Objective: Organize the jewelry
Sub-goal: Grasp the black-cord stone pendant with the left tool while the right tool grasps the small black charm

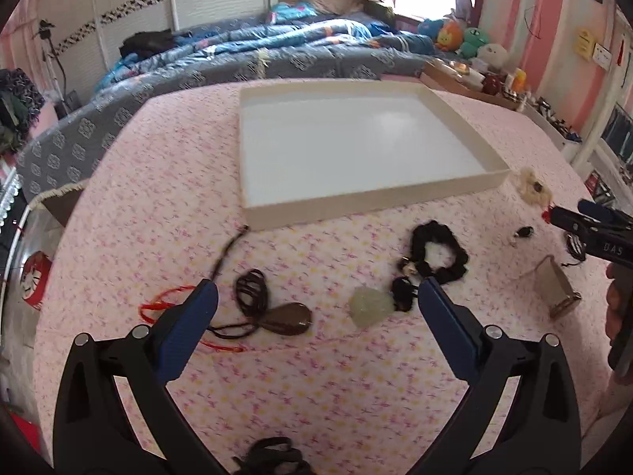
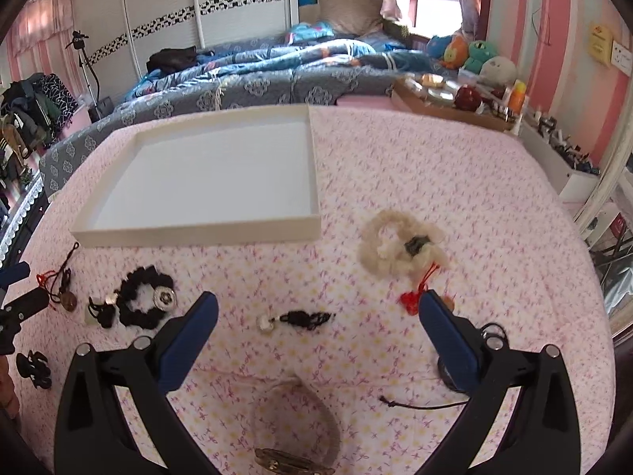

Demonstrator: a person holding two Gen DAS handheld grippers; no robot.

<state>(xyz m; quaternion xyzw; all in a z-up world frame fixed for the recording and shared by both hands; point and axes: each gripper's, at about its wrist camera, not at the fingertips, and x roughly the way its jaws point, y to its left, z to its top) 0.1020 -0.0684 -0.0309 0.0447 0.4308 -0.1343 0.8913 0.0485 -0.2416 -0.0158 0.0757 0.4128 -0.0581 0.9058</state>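
A white shallow tray [image 1: 253,166] [image 2: 198,233] lies empty on the pink floral cloth. In the left wrist view my left gripper [image 1: 316,301] is open above a brown pendant on a dark cord [image 1: 290,318] and a pale green stone pendant [image 1: 370,306]. A black scrunchie [image 1: 439,253] [image 2: 144,301] lies just beyond. My right gripper [image 2: 316,312] is open over a small black tassel with a white bead [image 2: 296,320]. A cream fluffy scrunchie [image 2: 399,245] and a red knot charm [image 2: 411,301] lie ahead right. The right gripper also shows in the left wrist view [image 1: 593,225].
A beige band with a metal clasp [image 2: 292,447] lies near the front edge. A red cord [image 1: 158,304] lies at the left. A black hair tie [image 1: 273,455] lies close in. A bed with a blue quilt [image 1: 277,51] stands behind; a cluttered shelf [image 2: 455,95] at the right.
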